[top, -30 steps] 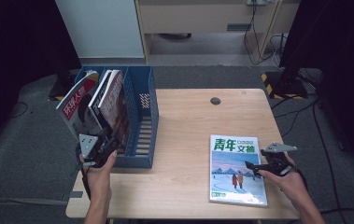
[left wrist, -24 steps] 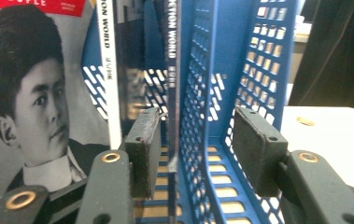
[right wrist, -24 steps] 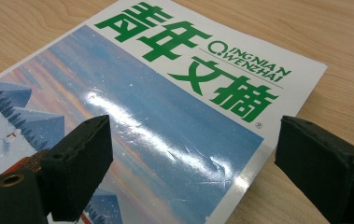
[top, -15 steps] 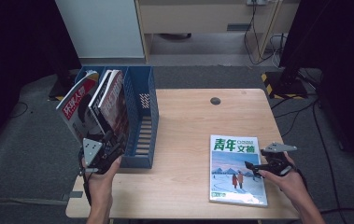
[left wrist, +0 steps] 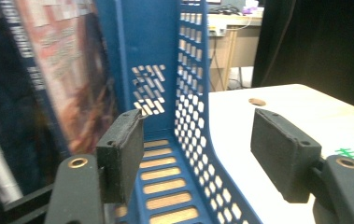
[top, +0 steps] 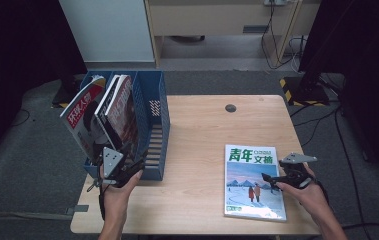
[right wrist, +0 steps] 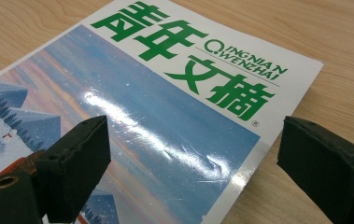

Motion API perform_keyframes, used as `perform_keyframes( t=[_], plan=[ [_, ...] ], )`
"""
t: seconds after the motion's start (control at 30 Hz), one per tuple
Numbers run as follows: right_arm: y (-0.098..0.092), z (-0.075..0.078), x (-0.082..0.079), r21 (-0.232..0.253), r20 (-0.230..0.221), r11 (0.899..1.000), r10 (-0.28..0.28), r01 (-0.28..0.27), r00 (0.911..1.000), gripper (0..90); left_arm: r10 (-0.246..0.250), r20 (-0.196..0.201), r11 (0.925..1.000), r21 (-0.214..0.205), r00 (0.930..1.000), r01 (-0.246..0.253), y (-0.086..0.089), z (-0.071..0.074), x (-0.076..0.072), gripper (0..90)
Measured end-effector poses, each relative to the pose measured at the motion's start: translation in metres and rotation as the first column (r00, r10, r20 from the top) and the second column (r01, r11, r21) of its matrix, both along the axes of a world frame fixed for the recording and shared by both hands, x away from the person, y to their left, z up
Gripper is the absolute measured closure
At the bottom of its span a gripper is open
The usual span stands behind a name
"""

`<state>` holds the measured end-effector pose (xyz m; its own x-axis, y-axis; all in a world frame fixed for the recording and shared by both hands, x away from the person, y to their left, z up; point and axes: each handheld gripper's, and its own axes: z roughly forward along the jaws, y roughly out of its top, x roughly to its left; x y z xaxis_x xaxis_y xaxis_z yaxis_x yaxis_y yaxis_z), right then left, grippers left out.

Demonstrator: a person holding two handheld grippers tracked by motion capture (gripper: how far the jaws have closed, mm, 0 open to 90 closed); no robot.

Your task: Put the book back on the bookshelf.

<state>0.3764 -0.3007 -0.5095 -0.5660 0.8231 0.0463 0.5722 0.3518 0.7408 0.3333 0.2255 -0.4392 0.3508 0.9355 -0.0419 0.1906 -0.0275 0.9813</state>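
Observation:
A blue file rack [top: 154, 107] stands at the table's left edge with a red-titled magazine [top: 84, 117] and a second magazine [top: 122, 107] leaning in its left slots. My left gripper [top: 136, 166] is at the rack's near front. Its jaws have just been opening and stand open [left wrist: 202, 158] astride the perforated rack wall [left wrist: 193, 93], with the pads clear of it; a magazine cover [left wrist: 67, 79] is to the left. A green-titled magazine [top: 253, 182] lies flat at the right. My right gripper [top: 271, 180] hovers open [right wrist: 200, 165] over the right edge of that magazine [right wrist: 165, 116].
The wooden table [top: 202, 135] has a round cable hole [top: 230, 108] near its far edge. A white cabinet [top: 107, 30] and a wooden desk stand behind it. A black stand base [top: 309, 90] sits on the floor at the far right.
My left gripper has shifted a little to the right along the rack's front. The right gripper and the flat magazine have stayed where they were.

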Motion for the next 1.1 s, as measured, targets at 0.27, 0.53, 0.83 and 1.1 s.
perform_keyframes(
  t=[0.27,0.53,0.83,1.1],
  plan=[
    [-0.001,-0.001,0.000,0.000,-0.006,1.000,-0.005,0.005,1.0000,8.7,-0.080,-0.040,0.9967,0.009,0.9959,0.081,-0.019,-0.002,0.003,28.1],
    [-0.003,-0.001,0.001,-0.011,-0.004,1.000,-0.015,0.015,0.9999,7.7,-0.159,-0.059,0.9858,0.045,0.9855,0.162,-0.044,-0.005,0.001,24.8],
    [-0.002,0.000,0.001,-0.019,0.004,1.000,-0.018,0.018,0.9998,7.9,-0.195,-0.079,0.9772,0.069,0.9775,0.201,-0.060,-0.009,0.002,23.2],
    [-0.002,0.001,0.000,-0.013,0.000,0.999,-0.029,0.029,0.9996,8.2,-0.236,-0.085,0.9666,0.082,0.9680,0.243,-0.077,-0.008,0.003,23.1]
  ],
)
